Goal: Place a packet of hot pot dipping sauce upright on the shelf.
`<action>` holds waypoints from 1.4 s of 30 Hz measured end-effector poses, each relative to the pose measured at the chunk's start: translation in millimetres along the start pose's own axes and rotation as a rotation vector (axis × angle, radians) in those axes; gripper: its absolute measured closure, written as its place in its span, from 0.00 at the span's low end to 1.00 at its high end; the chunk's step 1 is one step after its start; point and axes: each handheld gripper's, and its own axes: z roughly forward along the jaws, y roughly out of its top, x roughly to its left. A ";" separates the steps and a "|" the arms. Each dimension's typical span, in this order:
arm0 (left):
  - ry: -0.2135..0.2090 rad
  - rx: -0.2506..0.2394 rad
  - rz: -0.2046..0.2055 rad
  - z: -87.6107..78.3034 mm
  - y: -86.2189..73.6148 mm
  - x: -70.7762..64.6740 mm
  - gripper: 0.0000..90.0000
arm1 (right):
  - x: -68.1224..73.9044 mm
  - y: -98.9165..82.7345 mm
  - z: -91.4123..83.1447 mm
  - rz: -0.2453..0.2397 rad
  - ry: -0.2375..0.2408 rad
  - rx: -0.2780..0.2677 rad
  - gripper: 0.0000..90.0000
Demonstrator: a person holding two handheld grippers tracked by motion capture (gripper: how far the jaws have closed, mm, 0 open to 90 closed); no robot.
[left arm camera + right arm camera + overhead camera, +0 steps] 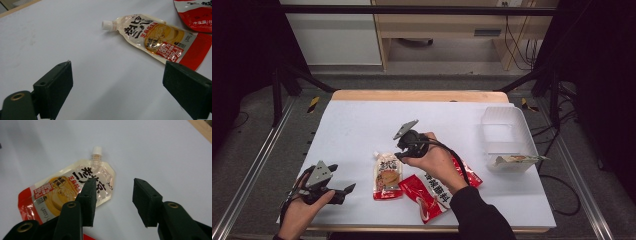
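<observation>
A spouted sauce pouch [387,176] [155,37] [67,192] with a white cap and red bottom lies flat on the white table [357,130]. My right gripper [401,152] [113,197] hovers just above its upper right edge, jaws apart with only bare table between them; one jaw overlaps the pouch's corner in the right gripper view. My left gripper [343,190] [117,85] rests near the front left edge, jaws wide and empty, aimed toward the pouch. Two red snack packets [424,197] lie partly under the person's right forearm.
A clear plastic bin [507,137] stands at the right side of the table, with a flat packet [517,160] at its near end. The table's wooden far edge [417,95] and metal frame rails border the work area.
</observation>
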 end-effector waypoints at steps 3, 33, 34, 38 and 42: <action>-0.002 0.005 0.003 1.0 0.5 -0.1 0.10 | 0.4 1.4 16.6 0.018 0.014 0.021 0.65; -0.011 0.012 0.011 2.3 0.7 -0.2 0.10 | 5.6 -19.9 73.9 0.215 0.011 0.009 0.56; -0.012 0.012 0.011 2.3 0.7 -0.3 0.10 | 5.6 -20.5 73.9 0.214 0.010 0.016 0.56; -0.016 0.014 0.014 2.4 0.9 -0.9 0.10 | 7.6 -22.6 75.0 0.214 0.020 0.022 0.60; -0.016 0.017 0.017 2.8 1.0 -1.3 0.10 | 10.3 -24.6 74.7 0.206 0.010 0.020 0.66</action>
